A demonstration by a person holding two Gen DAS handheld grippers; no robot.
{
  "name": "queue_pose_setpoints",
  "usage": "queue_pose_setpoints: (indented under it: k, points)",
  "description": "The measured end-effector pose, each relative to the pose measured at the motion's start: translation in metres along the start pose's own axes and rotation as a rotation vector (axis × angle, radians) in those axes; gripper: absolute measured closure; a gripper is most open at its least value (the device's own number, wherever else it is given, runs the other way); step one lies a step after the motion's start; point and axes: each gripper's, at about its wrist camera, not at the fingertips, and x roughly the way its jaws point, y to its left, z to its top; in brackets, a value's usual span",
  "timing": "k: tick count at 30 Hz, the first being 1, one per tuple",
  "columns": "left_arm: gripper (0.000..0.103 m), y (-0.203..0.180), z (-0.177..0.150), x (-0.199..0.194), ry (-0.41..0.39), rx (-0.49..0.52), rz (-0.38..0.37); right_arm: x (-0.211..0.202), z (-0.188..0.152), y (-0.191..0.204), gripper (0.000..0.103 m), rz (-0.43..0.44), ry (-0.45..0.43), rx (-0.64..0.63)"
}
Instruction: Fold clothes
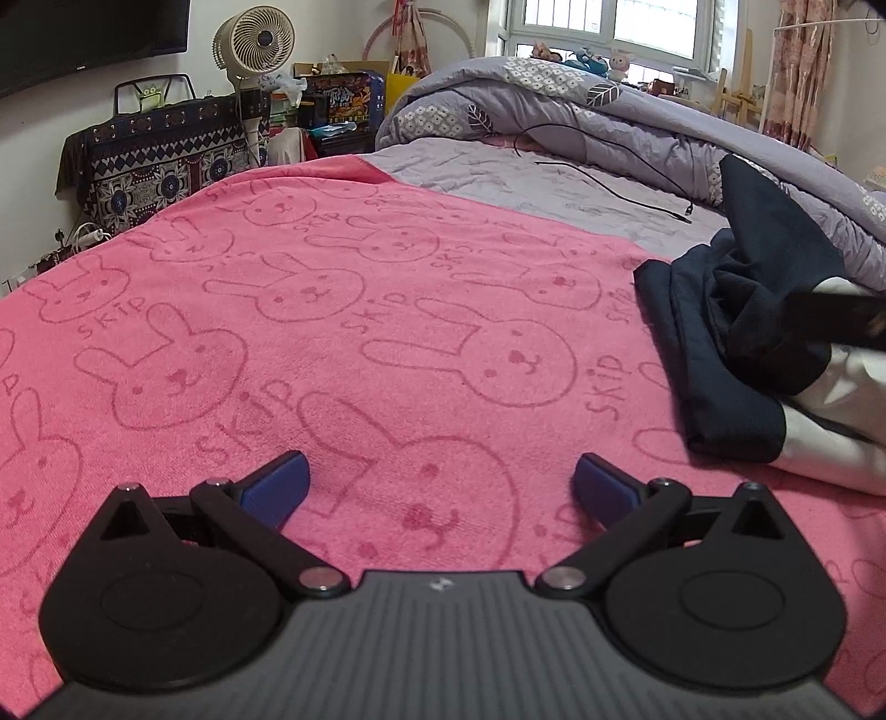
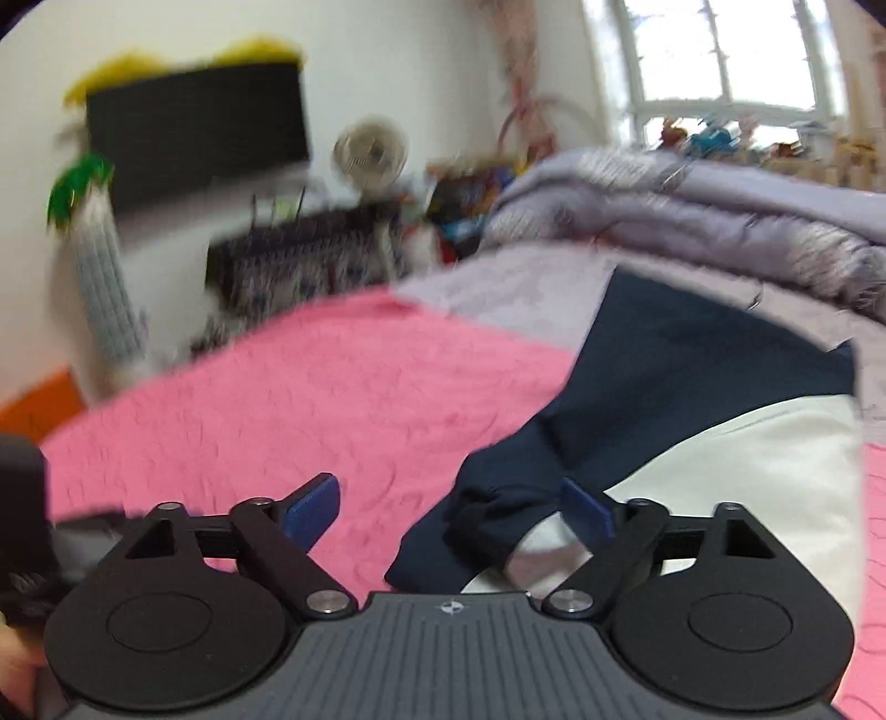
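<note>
A navy and white garment (image 1: 742, 354) lies crumpled at the right of a pink rabbit-print towel (image 1: 343, 332) spread on the bed. My left gripper (image 1: 440, 487) is open and empty, low over the towel, left of the garment. In the blurred right wrist view my right gripper (image 2: 448, 509) is open, its jaws standing wide apart. A navy fold of the garment (image 2: 664, 376) lies between them, close to the right fingertip (image 2: 587, 512). White fabric (image 2: 747, 459) of the garment shows beyond. Part of the right gripper (image 1: 841, 318) shows over the garment in the left wrist view.
A rolled lilac quilt (image 1: 609, 122) lies along the far side of the bed, with a black cable (image 1: 609, 183) on the sheet before it. A fan (image 1: 255, 44), a covered keyboard (image 1: 160, 155) and clutter stand beyond the bed's far edge.
</note>
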Motion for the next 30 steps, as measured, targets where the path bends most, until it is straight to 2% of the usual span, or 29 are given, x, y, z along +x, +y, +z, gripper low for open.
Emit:
queue_pose_setpoints:
  k: [3,4,5,7,8,11,12,13,15,16,18,20,24,26,28,29,30]
  points:
    - [0.000,-0.001,0.000,0.000,0.000,0.004,0.003,-0.014,0.000,-0.008,0.032,-0.078,-0.022,0.000]
    - [0.000,-0.001,0.000,0.000,0.000,0.005,0.004,-0.005,-0.001,-0.004,0.035,-0.108,0.013,-0.046]
    - [0.000,-0.001,0.000,0.000,0.001,0.006,0.005,0.006,-0.003,0.003,0.043,-0.138,0.046,-0.117]
    - [0.000,-0.001,0.000,0.000,0.000,0.005,0.003,0.029,-0.008,0.019,0.043,-0.199,0.103,-0.254]
    - [0.000,-0.001,0.000,0.000,0.000,0.005,0.002,0.038,-0.011,0.024,0.045,-0.237,0.103,-0.292]
    - [0.000,-0.002,-0.001,0.001,-0.001,0.006,0.003,0.053,-0.004,0.021,0.085,-0.307,0.119,-0.232]
    - [0.000,-0.001,-0.001,0.001,-0.001,0.005,0.002,0.057,-0.001,0.019,0.091,-0.328,0.123,-0.202]
    - [0.000,-0.001,-0.001,0.001,-0.003,0.003,0.000,0.057,0.002,0.018,0.092,-0.338,0.109,-0.179]
    - [0.000,0.000,-0.001,0.000,-0.005,-0.002,-0.003,0.041,0.005,0.034,0.092,-0.320,0.006,-0.225]
    - [0.000,0.001,-0.001,0.000,-0.006,-0.003,-0.004,0.035,0.005,0.043,0.092,-0.305,-0.007,-0.263]
    - [0.000,0.000,-0.001,0.001,-0.006,-0.002,-0.003,0.032,0.000,0.052,0.098,-0.228,0.027,-0.294]
    - [0.000,0.000,0.000,0.001,-0.005,-0.002,-0.003,0.035,-0.013,0.056,0.098,-0.182,0.082,-0.284]
    - [0.000,0.000,0.000,0.000,-0.005,-0.001,-0.003,0.041,-0.030,0.046,0.097,-0.181,0.155,-0.199]
    - [0.000,-0.001,0.000,0.000,-0.005,0.000,-0.002,0.028,-0.026,0.039,0.095,-0.168,0.113,-0.149]
    - [0.000,-0.001,0.000,0.000,-0.005,0.001,0.000,0.018,-0.021,0.042,0.091,-0.215,0.041,-0.193]
    - [0.000,-0.001,0.000,0.001,-0.005,0.002,0.001,0.018,-0.020,0.046,0.079,-0.252,0.009,-0.256]
    - [0.000,-0.001,0.000,0.001,-0.005,0.003,0.002,0.020,-0.020,0.052,0.055,-0.284,0.000,-0.336]
